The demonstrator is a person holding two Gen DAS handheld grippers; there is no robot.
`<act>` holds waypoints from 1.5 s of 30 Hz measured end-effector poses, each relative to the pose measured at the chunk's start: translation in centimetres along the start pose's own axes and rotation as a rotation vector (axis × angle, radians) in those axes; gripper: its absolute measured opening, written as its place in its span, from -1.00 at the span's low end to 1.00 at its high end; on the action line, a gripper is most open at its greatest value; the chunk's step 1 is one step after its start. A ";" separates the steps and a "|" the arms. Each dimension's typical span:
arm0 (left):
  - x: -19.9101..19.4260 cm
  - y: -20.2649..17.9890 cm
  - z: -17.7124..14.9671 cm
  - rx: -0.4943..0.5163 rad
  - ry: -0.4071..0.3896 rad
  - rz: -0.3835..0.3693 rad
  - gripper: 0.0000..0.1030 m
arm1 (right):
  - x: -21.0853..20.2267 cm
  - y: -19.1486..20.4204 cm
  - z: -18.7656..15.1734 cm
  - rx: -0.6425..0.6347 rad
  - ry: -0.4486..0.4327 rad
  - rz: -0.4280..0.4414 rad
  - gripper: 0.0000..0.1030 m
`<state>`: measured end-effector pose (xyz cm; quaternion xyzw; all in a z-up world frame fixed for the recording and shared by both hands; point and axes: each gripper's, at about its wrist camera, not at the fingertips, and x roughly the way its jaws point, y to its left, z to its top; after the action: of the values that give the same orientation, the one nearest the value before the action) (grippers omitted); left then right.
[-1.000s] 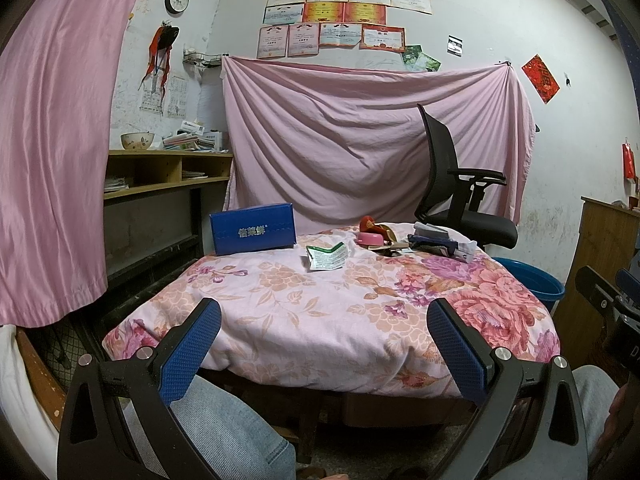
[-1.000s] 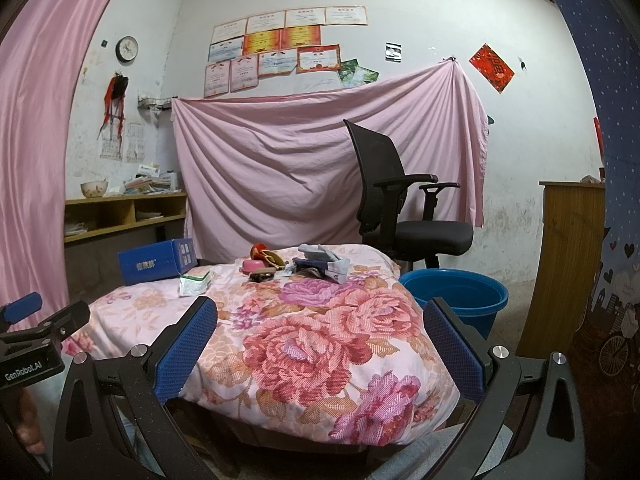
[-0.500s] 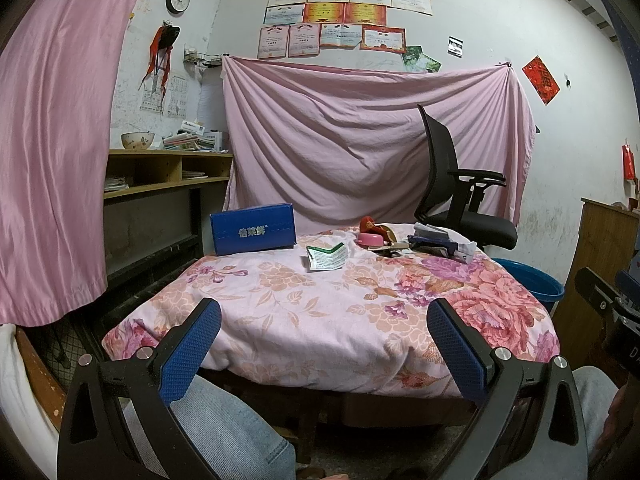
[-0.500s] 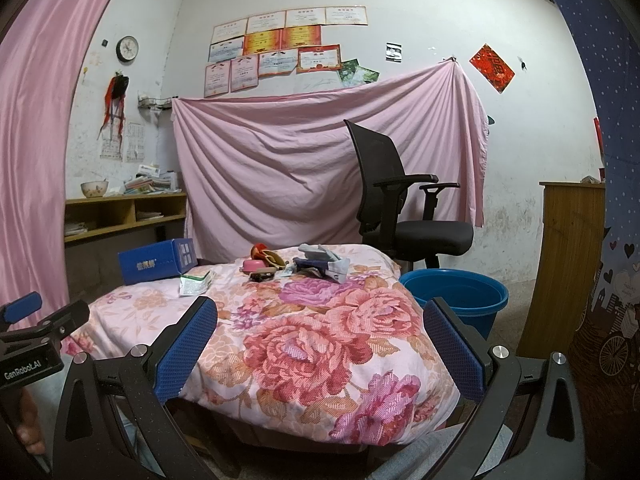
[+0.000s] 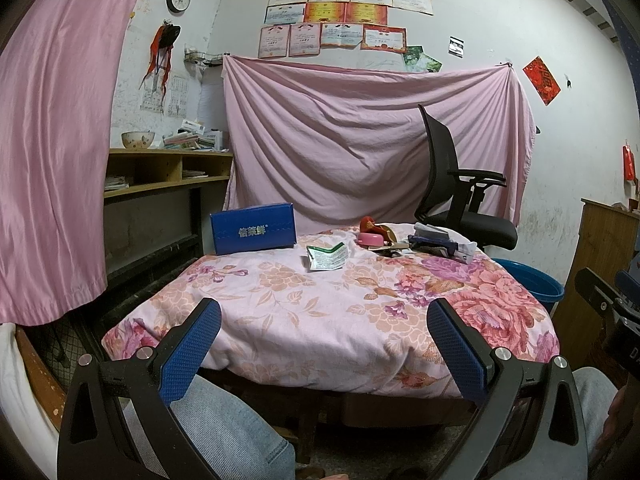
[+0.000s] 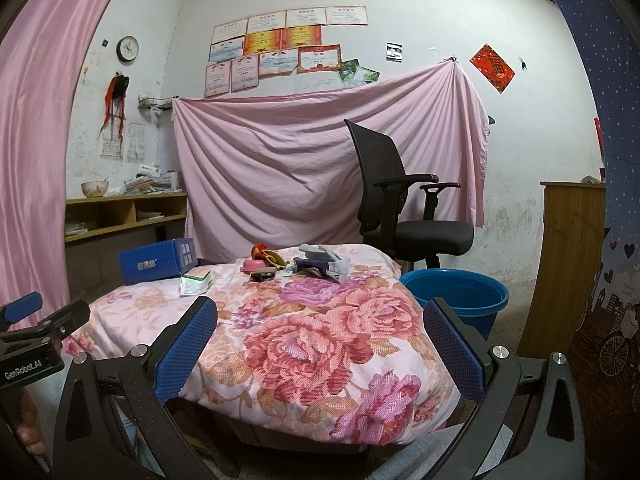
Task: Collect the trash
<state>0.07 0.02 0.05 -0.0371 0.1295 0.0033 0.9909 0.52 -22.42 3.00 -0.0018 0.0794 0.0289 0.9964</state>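
Trash lies on a table under a floral cloth (image 5: 320,320). A blue box (image 5: 253,233) stands at the far left, also in the right wrist view (image 6: 158,266). A green-white wrapper (image 5: 327,256) (image 6: 195,282) lies near it. A heap of red, pink and grey scraps (image 5: 404,238) (image 6: 298,264) lies at the far side. My left gripper (image 5: 324,350) is open and empty, short of the table's near edge. My right gripper (image 6: 320,346) is open and empty at the near right corner.
A blue tub (image 6: 456,294) stands on the floor right of the table, below a black office chair (image 6: 400,208). A wooden cabinet (image 6: 568,264) is at the right, shelves (image 5: 160,176) at the left. Pink sheets hang behind and to the left. My knee (image 5: 224,432) is below.
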 end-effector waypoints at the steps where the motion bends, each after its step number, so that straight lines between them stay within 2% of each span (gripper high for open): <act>1: 0.1 0.0 0.1 -0.005 0.002 -0.002 0.96 | 0.0 0.0 0.1 0.002 0.003 0.001 1.00; 8: 1.0 0.3 1.7 -0.038 -0.032 -0.016 0.96 | 0.8 -0.2 1.2 0.001 0.003 0.004 1.00; 16: 3.4 0.8 4.6 -0.040 -0.078 -0.015 0.96 | 2.8 -0.1 3.6 -0.024 -0.049 0.015 1.00; 23: 7.2 2.1 7.3 -0.034 -0.120 -0.001 0.96 | 7.3 0.4 5.7 -0.053 -0.076 0.045 1.00; 30: 12.3 4.2 8.0 -0.035 -0.119 0.045 0.96 | 14.1 2.1 7.3 -0.088 -0.043 0.120 1.00; 33: 14.7 5.2 8.2 -0.054 -0.095 0.060 0.96 | 17.0 3.1 7.4 -0.105 -0.011 0.155 1.00; 38: 19.4 6.1 8.0 -0.078 0.041 0.092 0.95 | 21.9 4.8 7.1 -0.153 0.098 0.178 1.00; 41: 21.2 6.6 7.3 -0.105 0.104 0.075 0.95 | 24.6 5.5 6.8 -0.163 0.176 0.176 0.98; 43: 22.1 6.8 6.7 -0.118 0.146 0.043 0.94 | 25.8 5.9 6.5 -0.169 0.222 0.190 0.88; 44: 22.4 6.9 6.5 -0.119 0.162 0.031 0.91 | 26.6 6.1 6.3 -0.170 0.251 0.200 0.82; 45: 22.7 6.8 6.5 -0.117 0.189 0.012 0.80 | 27.5 6.3 6.0 -0.170 0.283 0.212 0.78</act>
<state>23.53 7.23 -0.01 -0.0944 0.2222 0.0136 0.9703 28.19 -14.51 4.61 -0.0819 0.2157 0.1397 0.9629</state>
